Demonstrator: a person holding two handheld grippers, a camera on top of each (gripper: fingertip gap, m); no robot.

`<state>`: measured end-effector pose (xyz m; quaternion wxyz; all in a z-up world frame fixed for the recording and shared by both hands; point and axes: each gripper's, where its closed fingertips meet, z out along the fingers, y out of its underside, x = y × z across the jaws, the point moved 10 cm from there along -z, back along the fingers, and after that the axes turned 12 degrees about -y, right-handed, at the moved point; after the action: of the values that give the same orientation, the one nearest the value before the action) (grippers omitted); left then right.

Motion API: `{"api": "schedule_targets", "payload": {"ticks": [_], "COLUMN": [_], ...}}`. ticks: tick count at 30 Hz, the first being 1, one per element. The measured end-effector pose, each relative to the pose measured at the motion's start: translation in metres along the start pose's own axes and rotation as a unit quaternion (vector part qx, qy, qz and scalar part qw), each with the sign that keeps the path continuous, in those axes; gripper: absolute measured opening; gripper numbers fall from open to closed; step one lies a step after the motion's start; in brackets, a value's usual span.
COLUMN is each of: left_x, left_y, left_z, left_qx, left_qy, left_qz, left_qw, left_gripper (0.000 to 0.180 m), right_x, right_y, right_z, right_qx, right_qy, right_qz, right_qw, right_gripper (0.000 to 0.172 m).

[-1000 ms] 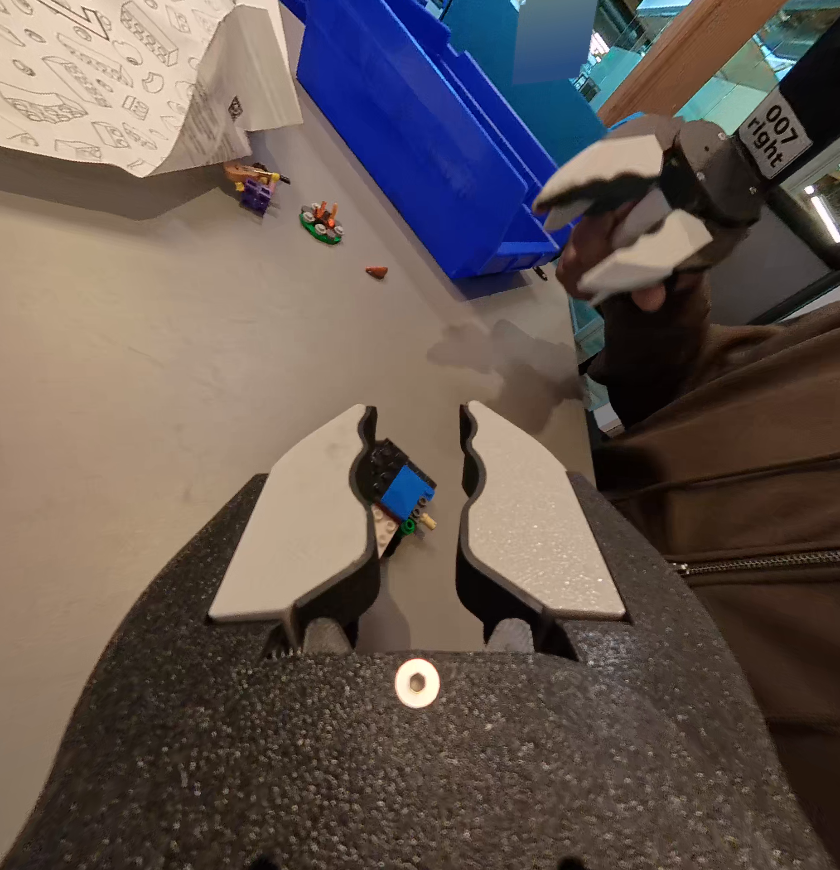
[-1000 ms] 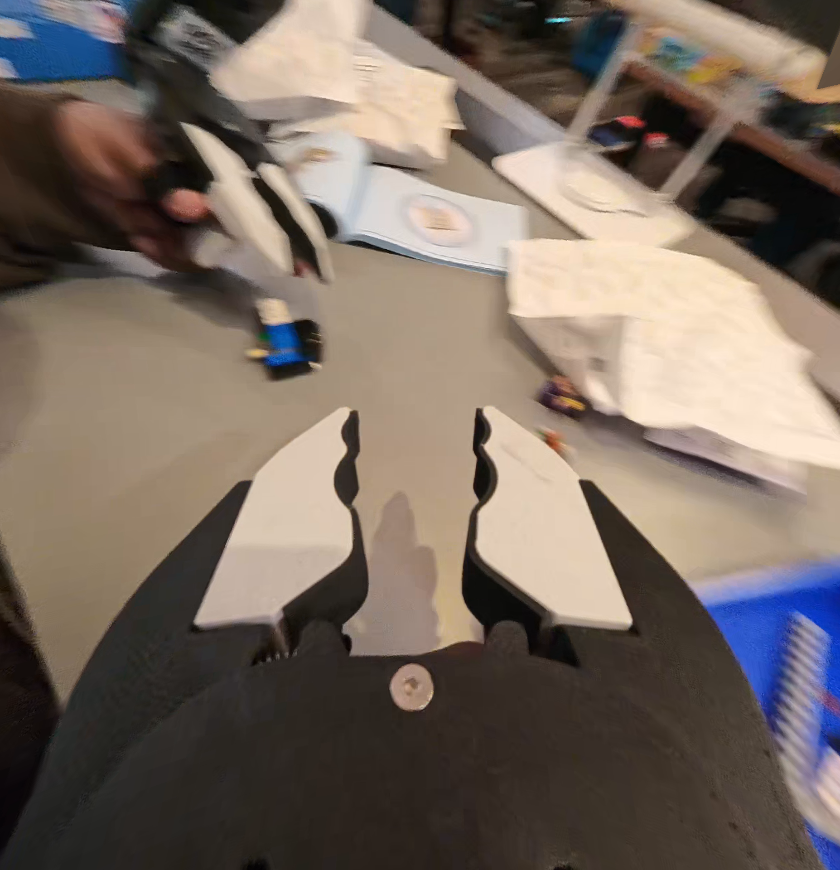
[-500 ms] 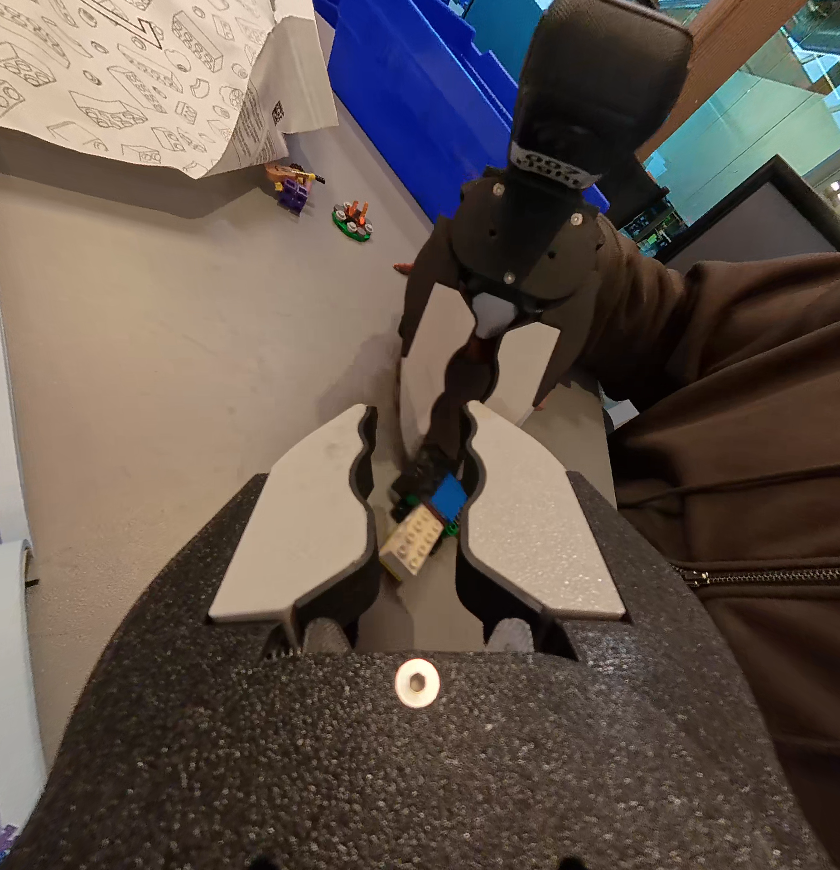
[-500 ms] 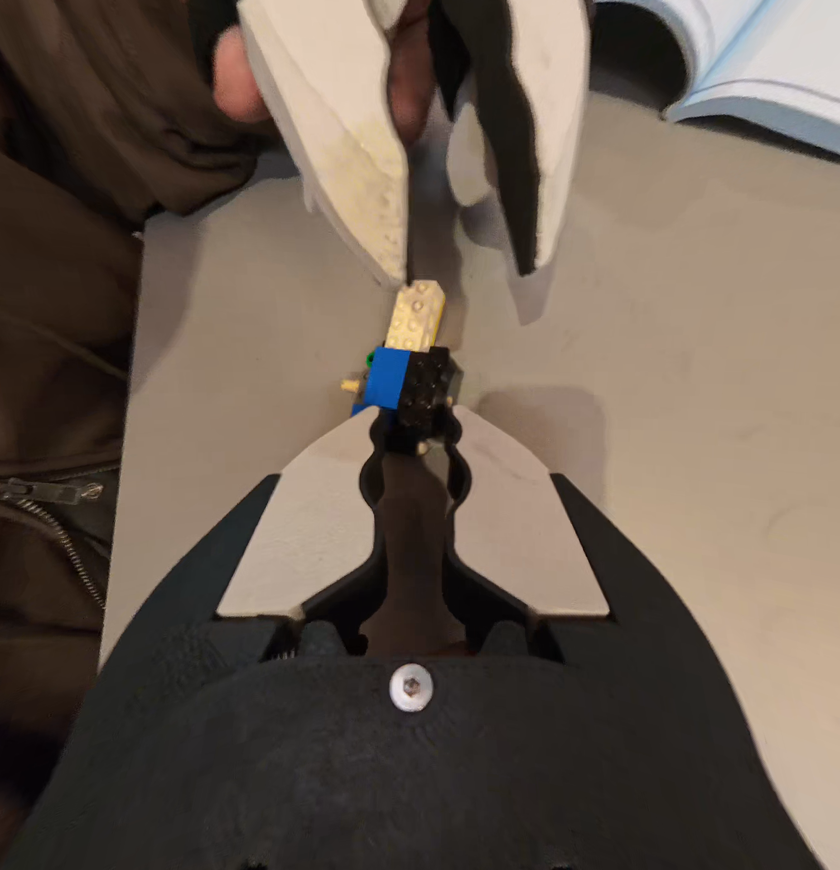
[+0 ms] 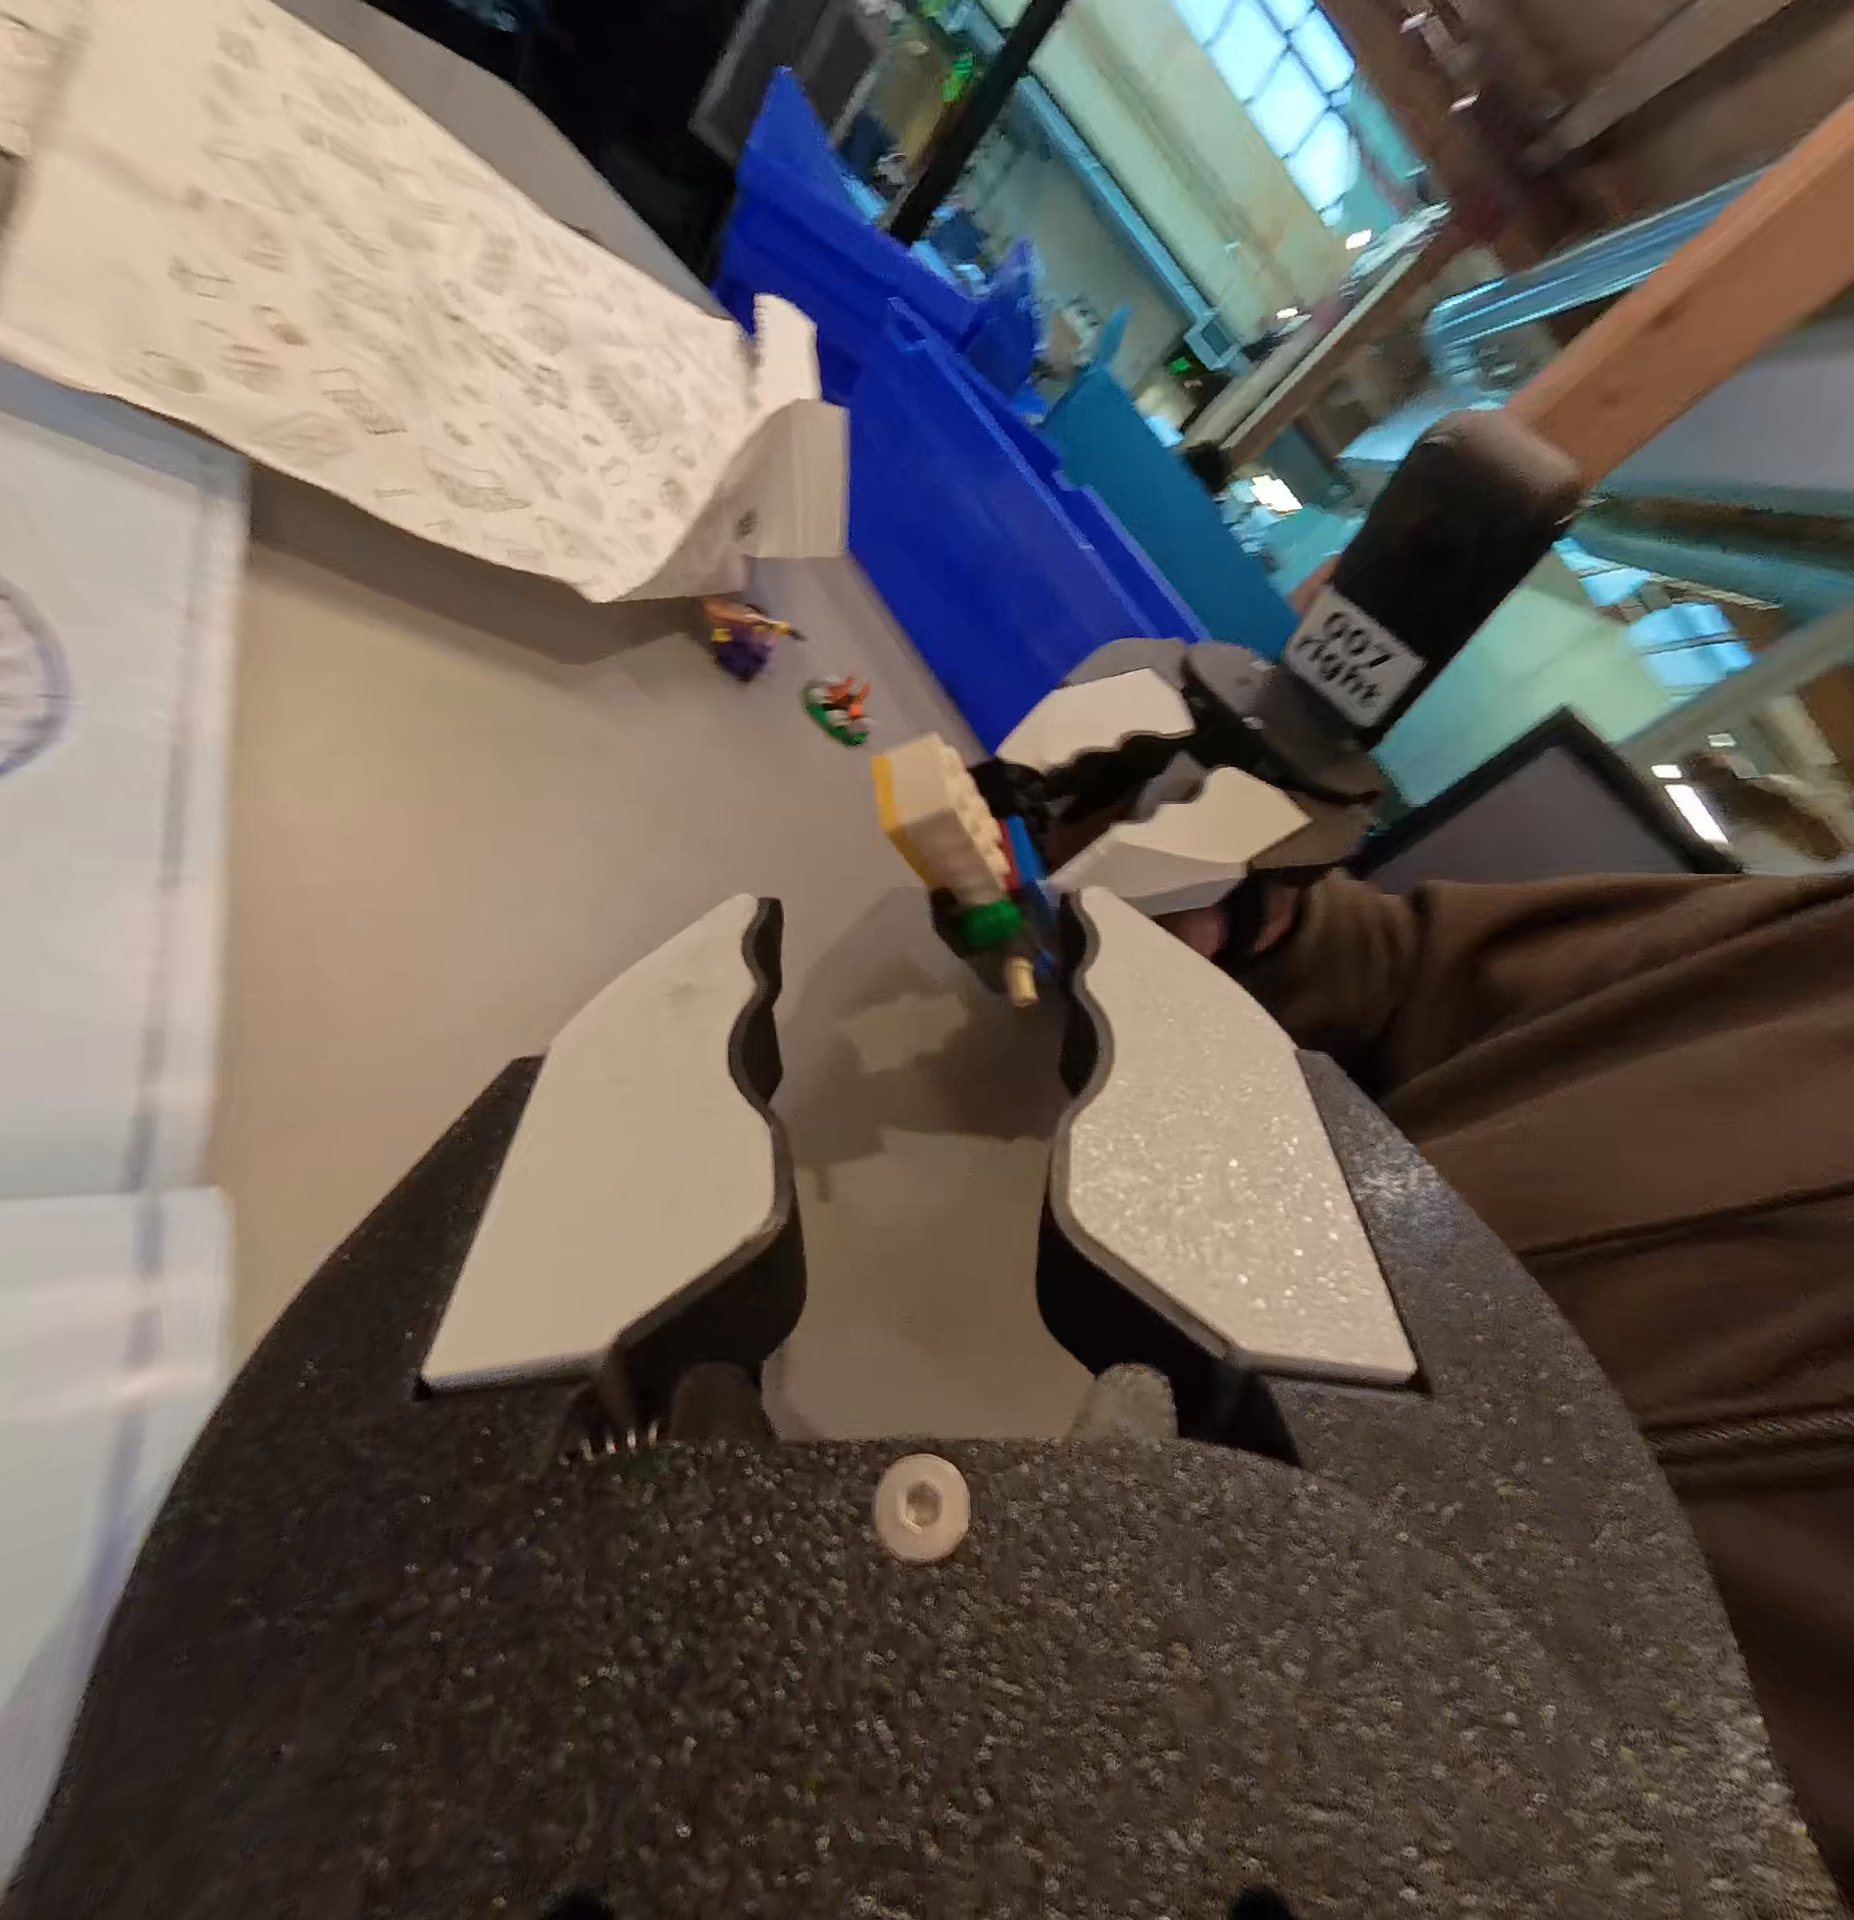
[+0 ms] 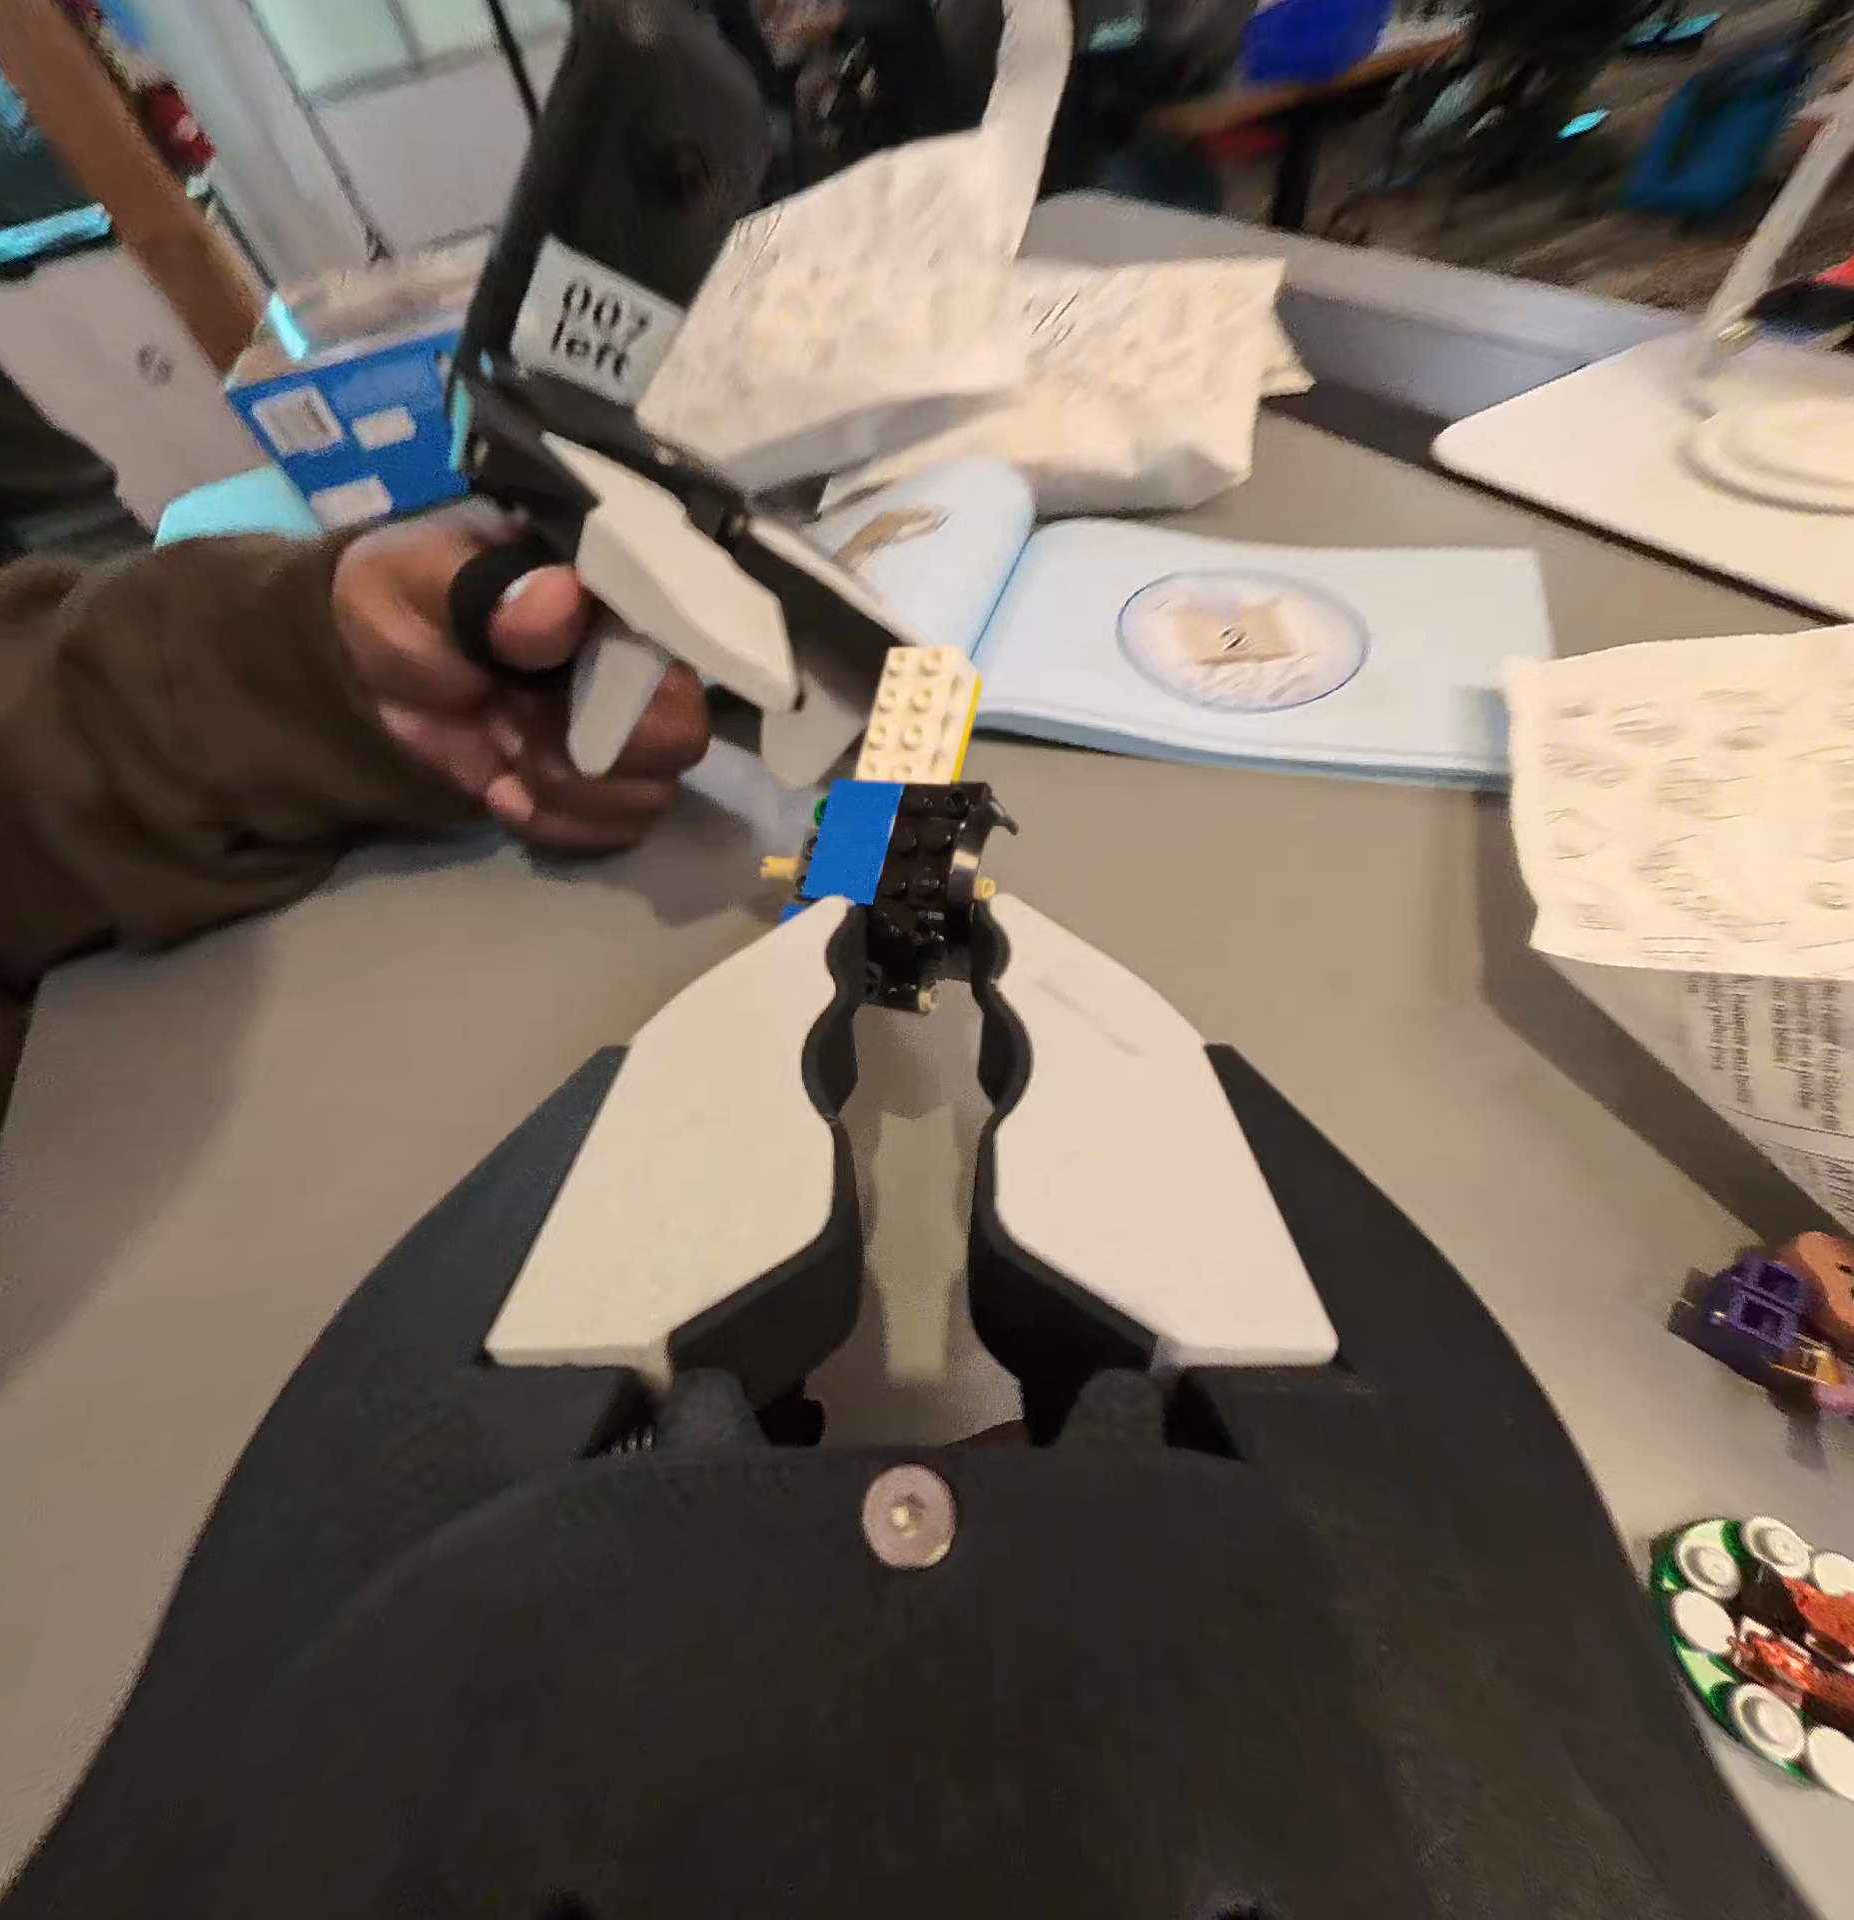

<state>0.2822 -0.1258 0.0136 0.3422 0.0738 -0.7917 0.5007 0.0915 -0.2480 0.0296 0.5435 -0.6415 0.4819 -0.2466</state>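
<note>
My right gripper point(image 6: 915, 914) is shut on a small brick model point(image 6: 902, 831), with both pads pressed on its black end. The model has a blue panel, a cream brick with a yellow edge at the far end, and a green piece. It hangs above the grey table point(image 6: 1266, 935). In the left wrist view the model point(image 5: 949, 821) sits in the right gripper point(image 5: 1037, 805) just beyond my left gripper's right fingertip point(image 5: 1084, 935). My left gripper point(image 5: 915, 914) is open with nothing between its pads. It also shows in the right wrist view point(image 6: 798, 717), just behind and left of the model.
Blue bins point(image 5: 964, 499) stand at the far side. A printed paper sheet point(image 5: 383, 312) lies beside them, with a purple figure point(image 5: 741, 634) and a round green piece point(image 5: 838, 707) in front of it. An open light-blue booklet point(image 6: 1266, 644) lies beyond the model. A brown sleeve point(image 5: 1577, 1039) is at the right. From the right gripper's tips to the purple figure point(image 5: 741, 634) is close to 15 cm. It is also in sight in the right wrist view point(image 6: 1809, 1313).
The right gripper came in, closed on the model lying between my left fingers and lifted it off the table. My left gripper opened wider and let the model go.
</note>
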Motion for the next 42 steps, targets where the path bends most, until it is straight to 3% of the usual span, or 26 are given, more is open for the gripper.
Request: {"api": "schedule_targets", "payload": {"ticks": [4, 8, 11, 16, 21, 31, 42], "left_x": [0.015, 0.025, 0.028, 0.041, 0.058, 0.059, 0.05], "left_y": [0.006, 0.01, 0.009, 0.01, 0.018, 0.023, 0.024], "left_z": [0.012, 0.014, 0.01, 0.006, 0.006, 0.008, 0.012], "left_qx": [-0.012, -0.003, 0.01, -0.027, -0.058, -0.084, -0.116], "left_qy": [0.029, 0.045, 0.047, 0.023, 0.021, 0.038, 0.085], "left_qz": [0.019, 0.052, 0.086, 0.222, 0.344, 0.338, 0.224], "left_qw": [0.999, 0.998, 0.995, 0.974, 0.937, 0.936, 0.964], "left_gripper": [0.05, 0.025, 0.022, 0.021, 0.021, 0.021, 0.021], "right_x": [-0.01, -0.024, -0.028, -0.022, -0.023, -0.033, -0.034], "right_y": [-0.002, 0.0, 0.001, -0.001, 0.0, 0.002, 0.006], "right_z": [0.002, 0.008, 0.011, 0.004, 0.003, 0.003, 0.001], "right_qx": [0.043, 0.043, 0.03, 0.04, 0.024, 0.004, 0.0], "right_qy": [0.025, 0.032, 0.037, -0.059, -0.122, -0.129, -0.131], "right_qz": [-0.043, -0.099, -0.135, -0.089, -0.074, -0.126, -0.172], "right_qw": [0.998, 0.994, 0.99, 0.994, 0.989, 0.984, 0.976], "right_gripper": [0.019, 0.019, 0.02, 0.034, 0.034, 0.023, 0.021]}}
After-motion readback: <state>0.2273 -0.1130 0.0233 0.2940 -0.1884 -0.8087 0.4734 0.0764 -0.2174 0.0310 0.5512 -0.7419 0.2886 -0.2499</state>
